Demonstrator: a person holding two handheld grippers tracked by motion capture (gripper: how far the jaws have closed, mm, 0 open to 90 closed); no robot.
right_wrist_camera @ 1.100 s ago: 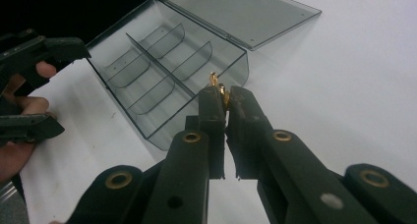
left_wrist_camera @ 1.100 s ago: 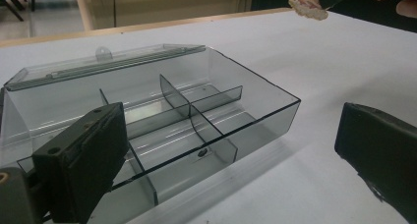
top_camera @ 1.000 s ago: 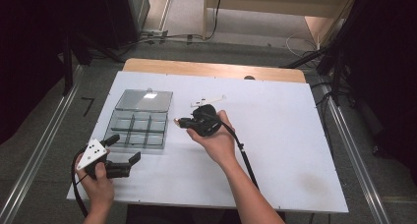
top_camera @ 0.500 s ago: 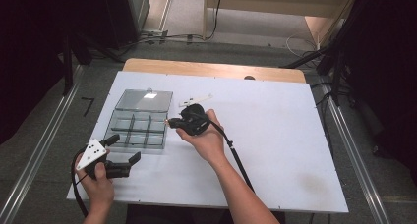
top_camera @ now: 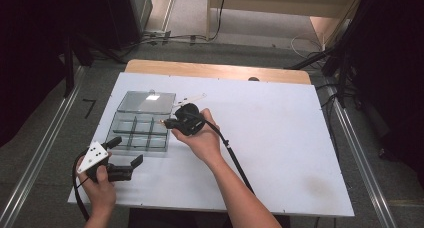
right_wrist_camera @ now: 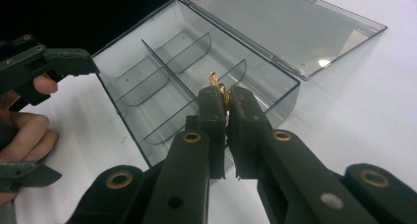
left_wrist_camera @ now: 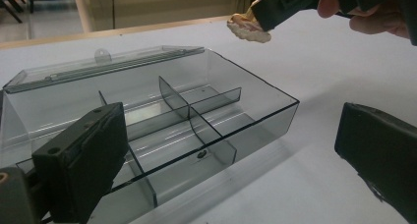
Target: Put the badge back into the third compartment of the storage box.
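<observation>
A clear smoky plastic box (top_camera: 142, 132) with several divided compartments sits on the table's left half, its lid (top_camera: 148, 102) laid open on the far side. My right gripper (top_camera: 166, 122) hovers at the box's right edge, shut on a small gold and cream piece (right_wrist_camera: 215, 81), which also hangs above the box's far corner (left_wrist_camera: 248, 30) in the left gripper view. The piece is over a compartment near the lid hinge (right_wrist_camera: 231, 71). My left gripper (top_camera: 126, 151) is open, low at the box's near left corner, jaws wide apart on either side of the box (left_wrist_camera: 196, 130).
The white table top (top_camera: 285, 148) stretches bare to the right of the box. A wooden strip (top_camera: 215, 70) runs along its far edge. The right gripper's cable (top_camera: 235, 158) trails over the forearm. Metal rails (top_camera: 45, 153) flank the table on the floor.
My right gripper has moved left with the small piece, from beside the box to over its right edge. The left gripper has stayed put.
</observation>
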